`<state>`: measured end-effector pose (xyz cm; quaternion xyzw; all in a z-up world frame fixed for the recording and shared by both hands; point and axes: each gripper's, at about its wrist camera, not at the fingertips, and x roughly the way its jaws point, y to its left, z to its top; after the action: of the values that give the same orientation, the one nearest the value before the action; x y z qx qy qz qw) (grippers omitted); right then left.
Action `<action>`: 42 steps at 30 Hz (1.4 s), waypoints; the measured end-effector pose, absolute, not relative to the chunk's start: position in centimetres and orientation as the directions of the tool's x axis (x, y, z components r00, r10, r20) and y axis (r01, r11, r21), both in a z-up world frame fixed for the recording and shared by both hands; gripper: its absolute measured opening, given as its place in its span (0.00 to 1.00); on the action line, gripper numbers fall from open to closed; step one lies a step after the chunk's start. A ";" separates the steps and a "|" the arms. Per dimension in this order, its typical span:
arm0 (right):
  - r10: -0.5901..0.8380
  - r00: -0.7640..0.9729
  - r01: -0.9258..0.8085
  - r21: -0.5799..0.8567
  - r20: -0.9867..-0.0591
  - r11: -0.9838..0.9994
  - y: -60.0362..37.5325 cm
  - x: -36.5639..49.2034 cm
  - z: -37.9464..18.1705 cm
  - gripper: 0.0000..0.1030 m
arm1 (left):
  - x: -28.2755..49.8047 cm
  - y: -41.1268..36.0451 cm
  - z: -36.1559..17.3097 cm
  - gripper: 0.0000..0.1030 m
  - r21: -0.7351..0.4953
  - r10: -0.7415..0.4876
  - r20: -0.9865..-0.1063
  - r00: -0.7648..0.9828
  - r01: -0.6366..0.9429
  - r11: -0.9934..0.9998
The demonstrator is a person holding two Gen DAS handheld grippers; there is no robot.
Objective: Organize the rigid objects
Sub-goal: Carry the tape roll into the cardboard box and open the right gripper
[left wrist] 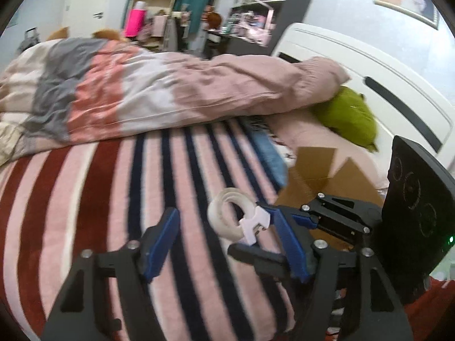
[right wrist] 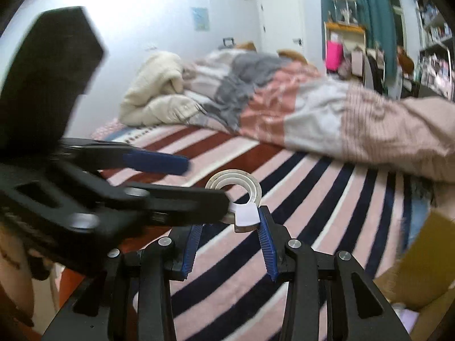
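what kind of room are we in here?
Almost certainly a lived-in bedroom. A bed with a white headboard fills both views, with a rumpled patchwork duvet over a striped blanket. Cluttered shelves and a teal curtain stand behind it.

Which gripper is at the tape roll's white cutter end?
The right gripper: the white cutter sits between its blue fingertips. The left gripper is spread wide open around the tape roll.

Cardboard box (right wrist: 421, 258) blurred, edge-cropped; tape dispenser (right wrist: 241, 199) partly hidden.
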<state>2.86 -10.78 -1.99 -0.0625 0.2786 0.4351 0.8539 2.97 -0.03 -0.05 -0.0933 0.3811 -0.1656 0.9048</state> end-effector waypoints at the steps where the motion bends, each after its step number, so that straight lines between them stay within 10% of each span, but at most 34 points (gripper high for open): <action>1: 0.710 0.476 -0.781 0.122 -0.518 0.613 -11.7 2.4 -1.4 0.33 | 3.2 -1.0 0.3 0.57 -0.299 -0.388 -0.656 0.648 0.249 0.921; 9: 0.667 0.569 -0.735 0.066 -0.481 0.674 -18.5 2.0 -0.3 0.33 | 5.4 -9.2 1.6 0.38 -0.290 -0.485 -0.660 0.573 0.402 0.869; 23: 0.521 0.610 -0.582 0.108 -0.596 0.806 -28.4 5.0 -2.5 0.33 | 10.4 -19.0 -1.0 0.36 -0.299 -0.548 -0.723 0.420 0.525 0.797; 28: 0.466 0.598 -0.550 0.090 -0.652 0.830 -29.0 5.7 -3.4 0.35 | 10.8 -19.4 -1.7 0.49 -0.251 -0.497 -0.752 0.434 0.508 0.824; 33: 0.453 0.589 -0.539 0.092 -0.669 0.837 -29.2 5.7 -3.6 0.54 | 10.3 -18.2 -1.1 0.73 -0.216 -0.462 -0.735 0.496 0.476 0.853; 42: 0.456 0.635 -0.536 0.070 -0.623 0.841 -28.5 4.8 -2.1 0.85 | 7.2 -13.7 1.2 0.87 -0.153 -0.346 -0.666 0.660 0.334 0.930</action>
<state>4.84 -28.49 -2.09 -0.0609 0.3268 0.2750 0.9022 7.16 -13.67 1.19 -0.0087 0.3674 -0.1866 0.9111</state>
